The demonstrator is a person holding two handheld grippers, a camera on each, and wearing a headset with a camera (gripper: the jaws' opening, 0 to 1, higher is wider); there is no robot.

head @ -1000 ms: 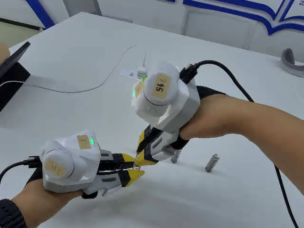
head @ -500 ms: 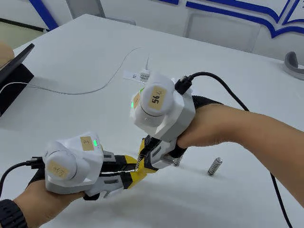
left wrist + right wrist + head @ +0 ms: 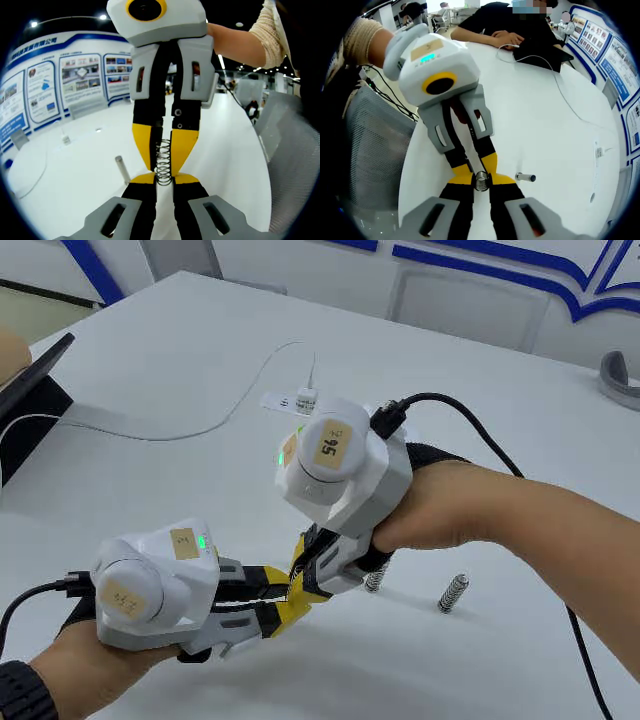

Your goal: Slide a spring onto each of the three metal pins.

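A small metal spring (image 3: 163,161) is pinched between the yellow fingers of my right gripper (image 3: 300,585), which reaches down from above and is shut on it. My left gripper (image 3: 164,179) comes in from the lower left, and its tips are shut on the same spring's lower end. In the right gripper view the spring (image 3: 480,181) appears end-on between my right gripper's (image 3: 481,181) tips. A short metal pin (image 3: 121,169) stands on the white table just beside the grippers, and that pin (image 3: 525,177) also appears from above. Two more springs (image 3: 453,592) (image 3: 375,578) lie on the table to the right.
A thin white cable (image 3: 200,425) and a small tagged plug (image 3: 305,398) lie further back on the table (image 3: 150,350). A dark device (image 3: 25,390) sits at the left edge. A grey curved object (image 3: 620,375) is far right. People sit at the far end (image 3: 520,35).
The two grippers stay tip to tip on the spring and have closed in a little, so less of the spring shows between them. The head camera shifted slightly.
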